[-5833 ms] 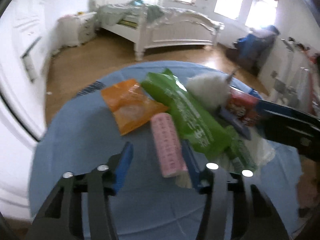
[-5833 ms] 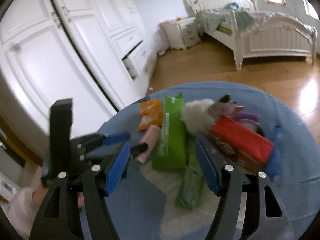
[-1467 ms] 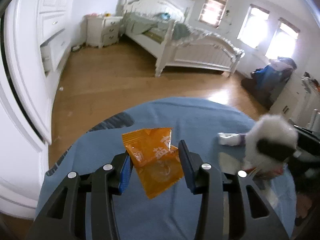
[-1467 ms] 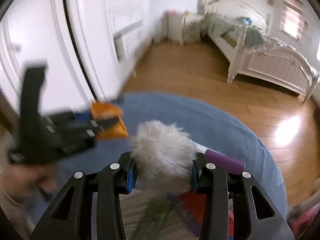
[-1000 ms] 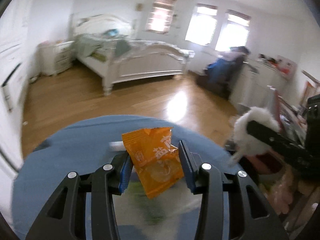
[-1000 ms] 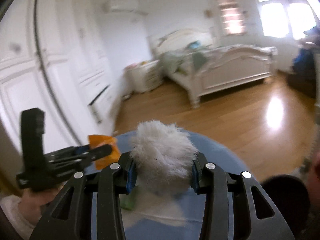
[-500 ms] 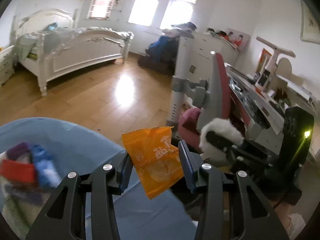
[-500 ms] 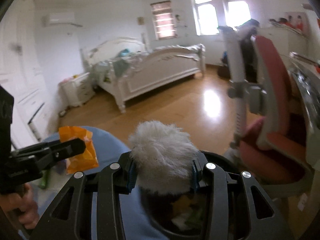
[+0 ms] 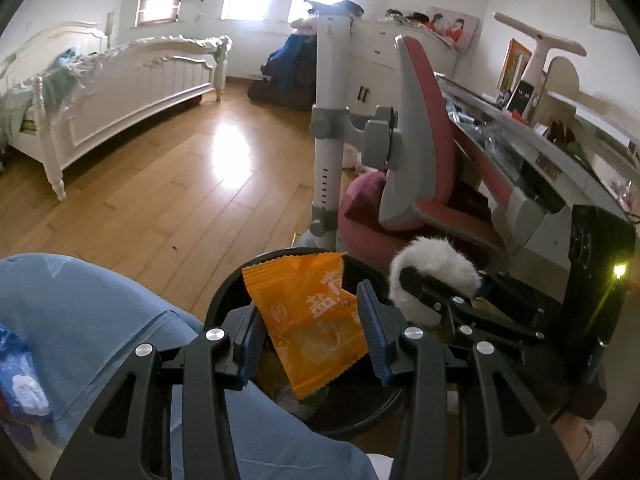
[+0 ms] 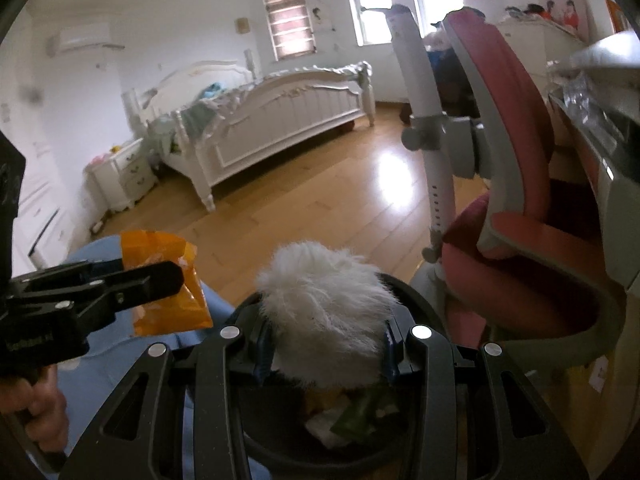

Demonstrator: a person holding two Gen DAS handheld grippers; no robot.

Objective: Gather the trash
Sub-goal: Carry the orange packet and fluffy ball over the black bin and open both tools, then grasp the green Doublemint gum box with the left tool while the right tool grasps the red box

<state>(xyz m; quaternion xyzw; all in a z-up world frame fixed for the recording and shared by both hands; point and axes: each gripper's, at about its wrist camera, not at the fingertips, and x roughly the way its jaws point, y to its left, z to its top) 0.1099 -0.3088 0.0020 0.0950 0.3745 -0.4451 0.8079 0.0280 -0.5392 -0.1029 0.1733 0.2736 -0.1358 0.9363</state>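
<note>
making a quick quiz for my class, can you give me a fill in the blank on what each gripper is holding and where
1. The left gripper is shut on a crinkly ____ wrapper.
2. The right gripper is shut on a fluffy ____ ball.
3. Both items hang over a round ____ bin with trash already inside.
4. Beyond the bin stands a ____ chair.

Missing words: orange; white; black; pink
</note>
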